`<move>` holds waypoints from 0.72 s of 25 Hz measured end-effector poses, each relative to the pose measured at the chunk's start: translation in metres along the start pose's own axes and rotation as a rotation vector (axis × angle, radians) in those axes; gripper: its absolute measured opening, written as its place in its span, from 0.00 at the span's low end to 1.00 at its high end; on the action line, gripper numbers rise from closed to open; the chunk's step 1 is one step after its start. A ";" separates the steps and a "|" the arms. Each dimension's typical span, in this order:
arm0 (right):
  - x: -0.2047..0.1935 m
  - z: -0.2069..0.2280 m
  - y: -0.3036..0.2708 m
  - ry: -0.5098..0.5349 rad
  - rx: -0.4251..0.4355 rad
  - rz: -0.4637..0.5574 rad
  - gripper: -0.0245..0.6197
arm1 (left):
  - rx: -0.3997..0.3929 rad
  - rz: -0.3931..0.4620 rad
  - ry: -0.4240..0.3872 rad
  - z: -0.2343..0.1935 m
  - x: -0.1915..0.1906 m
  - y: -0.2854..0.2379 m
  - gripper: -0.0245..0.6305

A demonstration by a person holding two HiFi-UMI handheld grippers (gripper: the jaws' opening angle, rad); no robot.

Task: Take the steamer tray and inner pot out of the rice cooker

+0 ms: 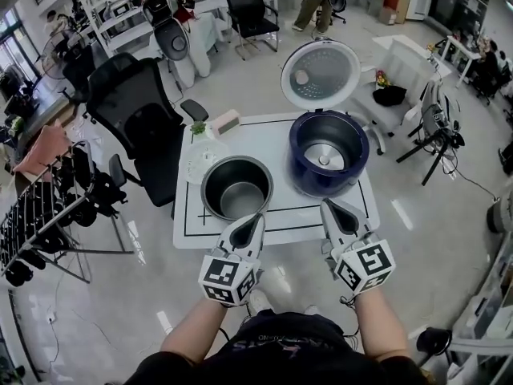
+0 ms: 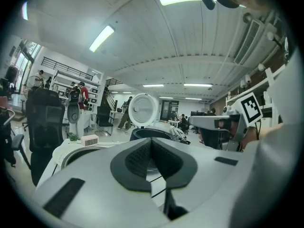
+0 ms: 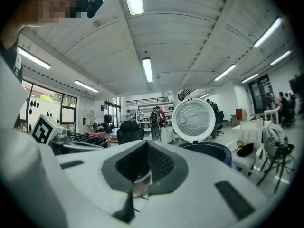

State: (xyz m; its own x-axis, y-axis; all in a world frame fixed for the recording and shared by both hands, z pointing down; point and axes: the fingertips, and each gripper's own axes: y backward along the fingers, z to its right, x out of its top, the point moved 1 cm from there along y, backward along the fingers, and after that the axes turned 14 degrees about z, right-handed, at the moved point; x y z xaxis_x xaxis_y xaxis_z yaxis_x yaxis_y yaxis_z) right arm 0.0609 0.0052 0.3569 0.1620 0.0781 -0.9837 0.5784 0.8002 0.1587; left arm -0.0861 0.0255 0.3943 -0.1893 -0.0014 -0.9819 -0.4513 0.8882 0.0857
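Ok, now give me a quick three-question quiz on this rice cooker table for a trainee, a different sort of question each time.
1. True or false: the inner pot sits inside the rice cooker.
2. The cooker's lid is: A) shut, B) swung open, C) lying flat on the table.
3. Fill in: the jaws of the left gripper and the right gripper are both ____.

Key:
1. False. It stands on the table, left of the cooker in the head view.
2. B.
3. Shut, with nothing held.
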 end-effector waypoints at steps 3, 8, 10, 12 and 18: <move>0.006 0.008 0.025 -0.014 0.038 0.001 0.04 | 0.040 0.005 0.000 0.030 -0.001 0.008 0.04; -0.001 0.016 0.070 -0.042 0.107 -0.013 0.04 | 0.108 0.013 0.002 0.077 -0.012 0.029 0.04; -0.003 0.016 0.085 -0.054 0.138 -0.018 0.04 | 0.145 0.024 -0.003 0.094 -0.013 0.040 0.04; -0.001 0.015 0.098 -0.062 0.169 -0.022 0.04 | 0.186 0.034 -0.013 0.108 -0.011 0.049 0.04; -0.001 0.010 0.120 -0.089 0.226 -0.022 0.04 | 0.289 0.070 -0.036 0.127 -0.005 0.069 0.04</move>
State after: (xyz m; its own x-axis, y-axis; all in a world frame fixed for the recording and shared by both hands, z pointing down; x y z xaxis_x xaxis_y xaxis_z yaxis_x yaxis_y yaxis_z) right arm 0.1384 0.0950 0.3782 0.2115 0.0016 -0.9774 0.7451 0.6469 0.1623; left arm -0.0049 0.1449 0.3840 -0.1780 0.0759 -0.9811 -0.1706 0.9795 0.1067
